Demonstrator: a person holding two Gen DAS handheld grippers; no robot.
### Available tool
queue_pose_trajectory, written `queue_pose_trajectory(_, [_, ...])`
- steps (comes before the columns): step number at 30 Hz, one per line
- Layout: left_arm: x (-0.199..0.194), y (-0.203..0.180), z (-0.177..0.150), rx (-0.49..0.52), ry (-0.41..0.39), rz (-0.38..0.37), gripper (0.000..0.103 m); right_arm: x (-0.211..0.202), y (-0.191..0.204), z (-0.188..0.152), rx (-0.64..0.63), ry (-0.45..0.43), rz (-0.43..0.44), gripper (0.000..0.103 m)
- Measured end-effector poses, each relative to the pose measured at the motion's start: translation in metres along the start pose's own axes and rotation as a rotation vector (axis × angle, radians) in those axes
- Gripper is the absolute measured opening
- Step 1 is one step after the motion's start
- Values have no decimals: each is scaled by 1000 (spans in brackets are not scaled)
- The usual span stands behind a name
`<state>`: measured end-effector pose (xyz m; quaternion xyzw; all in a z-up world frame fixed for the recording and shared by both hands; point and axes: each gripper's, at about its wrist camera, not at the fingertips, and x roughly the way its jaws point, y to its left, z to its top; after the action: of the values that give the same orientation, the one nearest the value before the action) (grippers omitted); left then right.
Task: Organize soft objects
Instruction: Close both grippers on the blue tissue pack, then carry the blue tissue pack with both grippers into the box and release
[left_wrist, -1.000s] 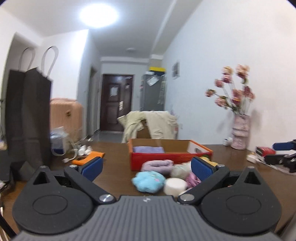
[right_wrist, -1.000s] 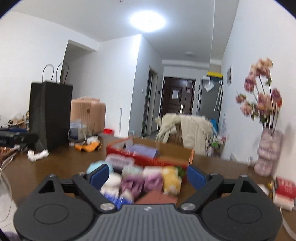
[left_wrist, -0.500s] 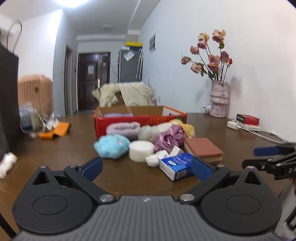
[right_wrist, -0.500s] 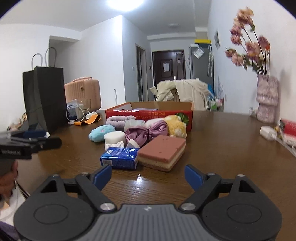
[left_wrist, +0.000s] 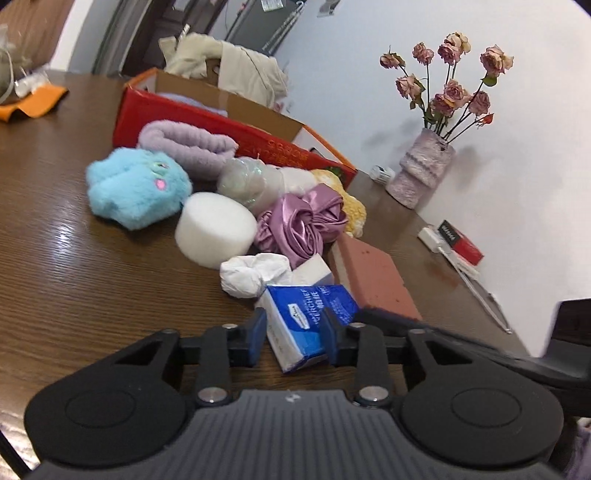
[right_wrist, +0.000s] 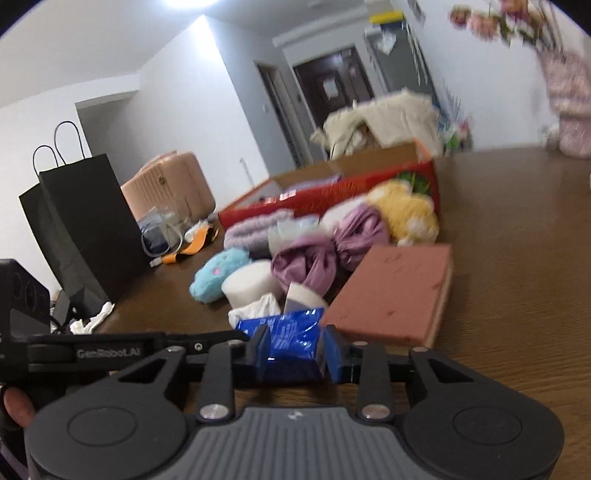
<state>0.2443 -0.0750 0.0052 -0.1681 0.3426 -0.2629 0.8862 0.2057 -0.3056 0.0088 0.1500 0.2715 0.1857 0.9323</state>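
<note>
Tissue pack: the blue tissue pack (left_wrist: 314, 325) lies at the near end of the heap of soft things on the wooden surface (left_wrist: 74, 280), toward the surface's near edge, with a crumpled white tissue (left_wrist: 255, 273) and a small white block (left_wrist: 312, 271) touching its far side.
Left gripper (left_wrist: 293, 338): its jaws have just been closing and now stand narrow, one blue pad on each side of the pack; they look pressed onto it.
Right gripper (right_wrist: 293, 349): its jaws have likewise just been closing, and the pack's crinkled wrapper fills the gap between the pads, so it appears gripped from this side too.
Step in hand: judged from this, the grasp on the first item, taken with both tools at once.
Next move: likely a lift clear of the heap, then a carry to the red box (left_wrist: 229, 125) at the far end of the pile; both hands would have to travel together, or one let go.
Pose: both tools point slightly downward and are rolled, so the surface looks tilted; the left tool's arm crosses the lower left of the right view, a fingertip (right_wrist: 16, 406) showing behind it.
Neighbours: brown sponge block (right_wrist: 391, 295) just right of the pack; purple satin scrunchie (left_wrist: 303, 225), white foam cylinder (left_wrist: 216, 232), blue plush (left_wrist: 136, 188) and lilac towel (left_wrist: 188, 144) farther on.
Risk: the thin wrapper may slip or drag the loose tissue.
</note>
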Motion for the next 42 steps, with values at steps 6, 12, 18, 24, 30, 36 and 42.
queue_pose_trajectory(6, [-13, -1, 2, 10, 9, -17, 26, 5, -3, 2, 51, 56, 17, 20])
queue_pose_trajectory(12, [-36, -1, 35, 21, -83, -63, 26, -7, 17, 33, -6, 41, 66, 20])
queue_pose_trajectory(18, [-3, -11, 155, 97, -163, -68, 26, 23, 9, 131, -38, -56, 96, 19])
queue_pose_trajectory(24, [118, 20, 275, 22, -78, -2, 26, 135, -42, 249, 2, 36, 48, 20])
queue_pose_trajectory(30, [240, 66, 316, -87, 100, 84, 23, 258, -107, 305, 107, 208, -97, 19])
queue_pose_trajectory(36, [258, 72, 310, 38, 139, 191, 30, 319, -114, 293, 40, 327, -162, 20])
queue_pose_trajectory(42, [209, 49, 312, 116, 73, 166, 42, 283, -99, 302, -12, 209, -128, 25])
